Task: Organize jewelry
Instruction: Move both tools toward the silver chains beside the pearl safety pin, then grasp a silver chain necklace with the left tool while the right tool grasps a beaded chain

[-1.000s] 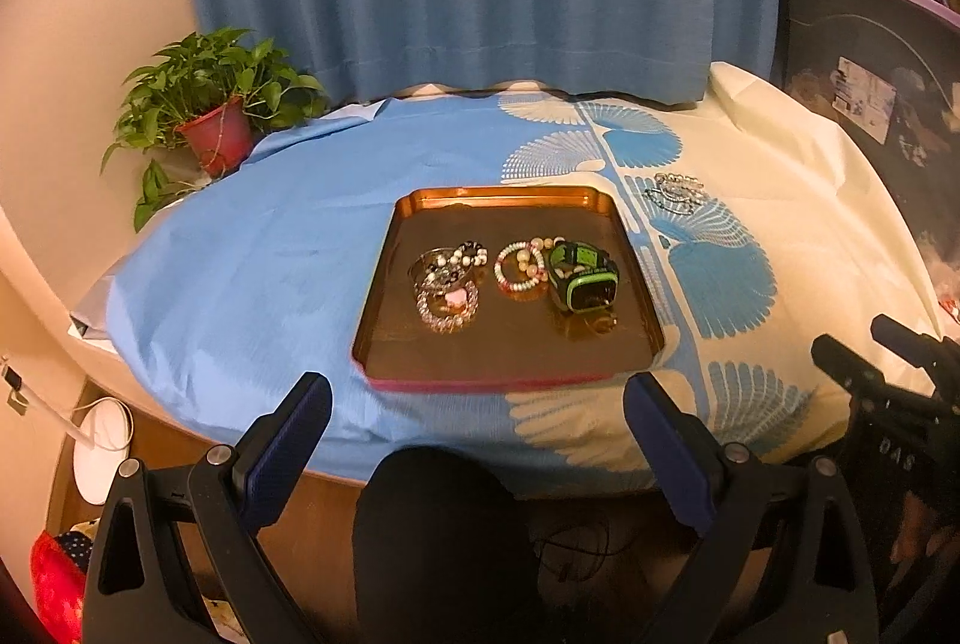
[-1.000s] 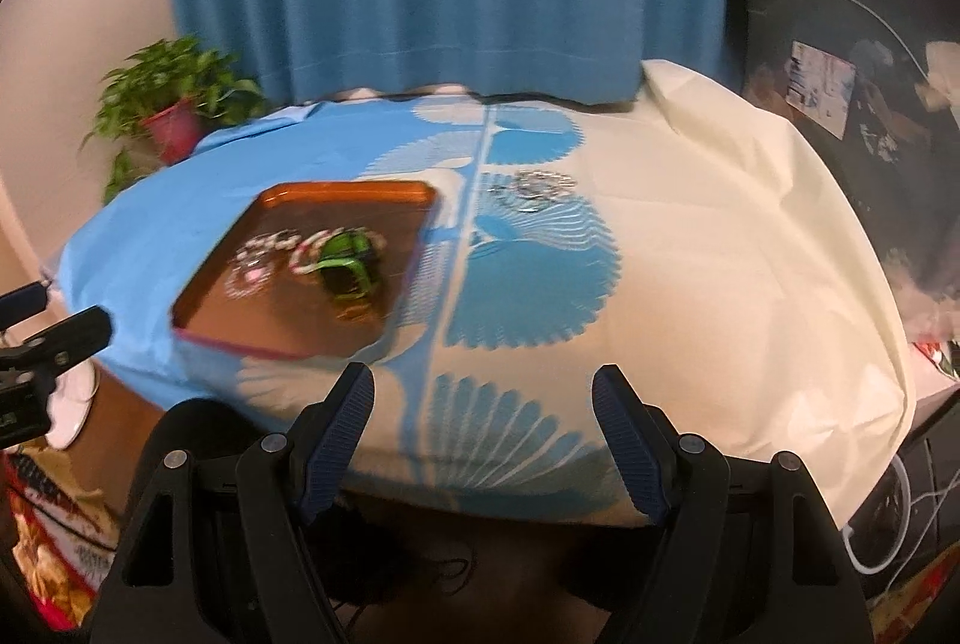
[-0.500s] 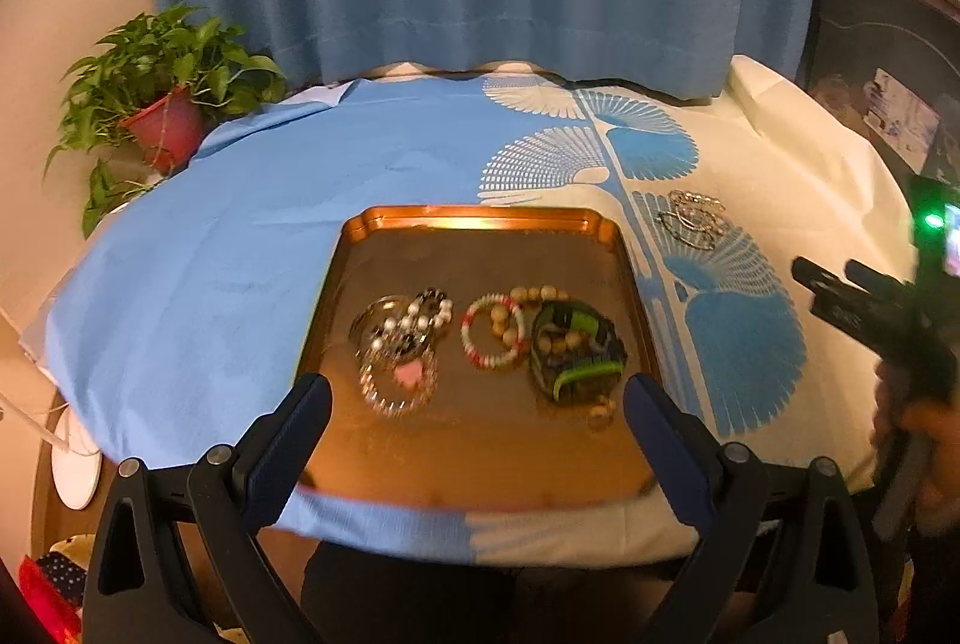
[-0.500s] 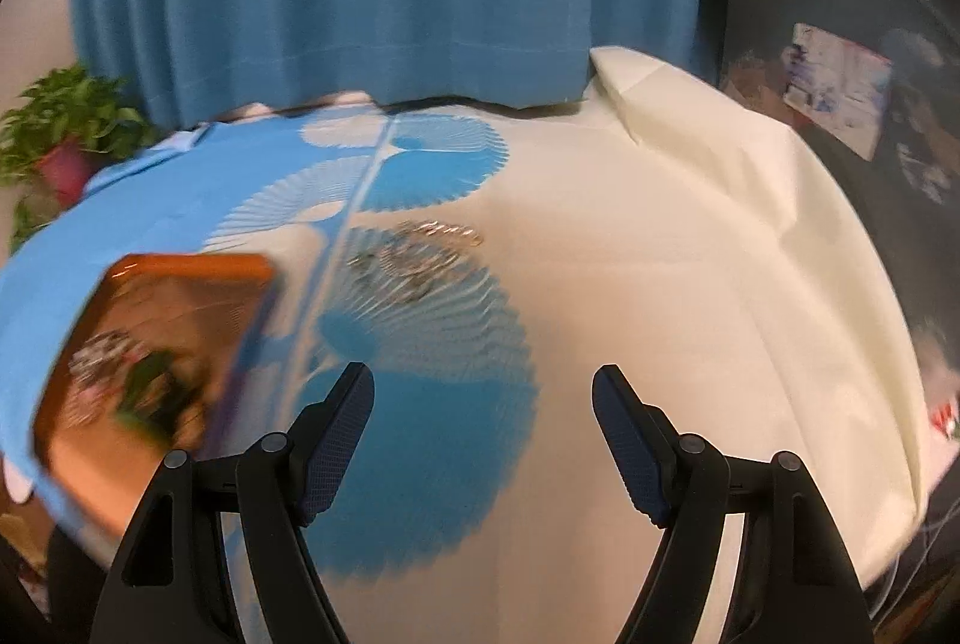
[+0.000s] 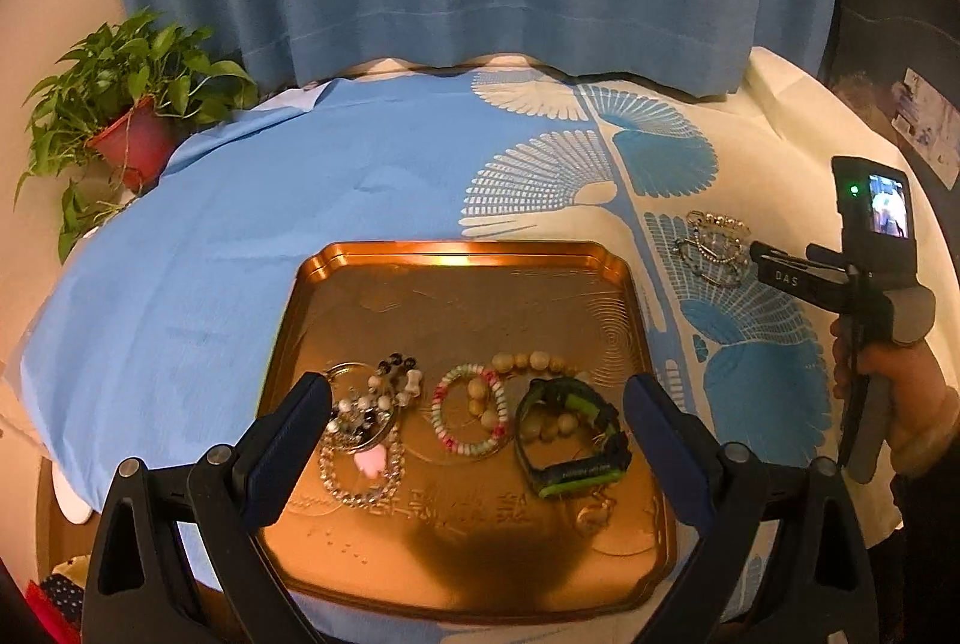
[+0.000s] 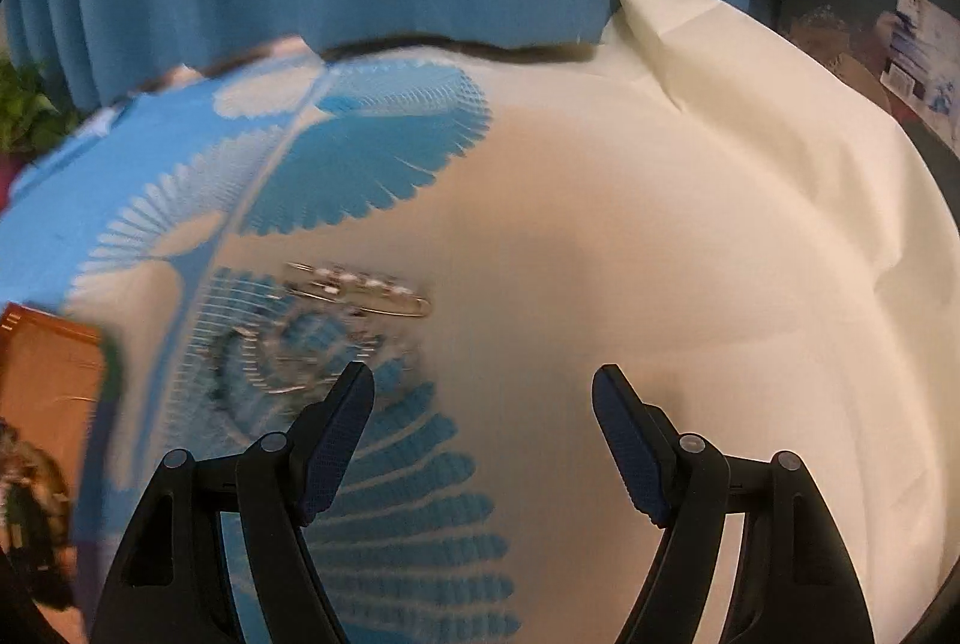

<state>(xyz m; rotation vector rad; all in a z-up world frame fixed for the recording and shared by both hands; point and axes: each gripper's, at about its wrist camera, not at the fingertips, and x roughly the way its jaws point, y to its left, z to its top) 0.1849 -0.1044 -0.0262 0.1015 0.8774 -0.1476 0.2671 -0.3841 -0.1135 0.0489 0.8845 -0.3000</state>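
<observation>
**Right gripper closes on the loose silver bracelets**

Left wrist view: the left gripper [image 5: 477, 419], jaws spread and empty, hovers over the copper tray [image 5: 456, 254], now nearer than before. Silver bracelets [image 5: 714, 245] lie off the tray's right edge.

Right wrist view: the right gripper [image 6: 483, 419], spread and empty, has swung toward the bracelets [image 6: 336, 320]; it should centre over one strand before pinching.

Glossy metal tray [image 5: 624, 296], matt cloth tablecloth [image 5: 240, 248]
</observation>
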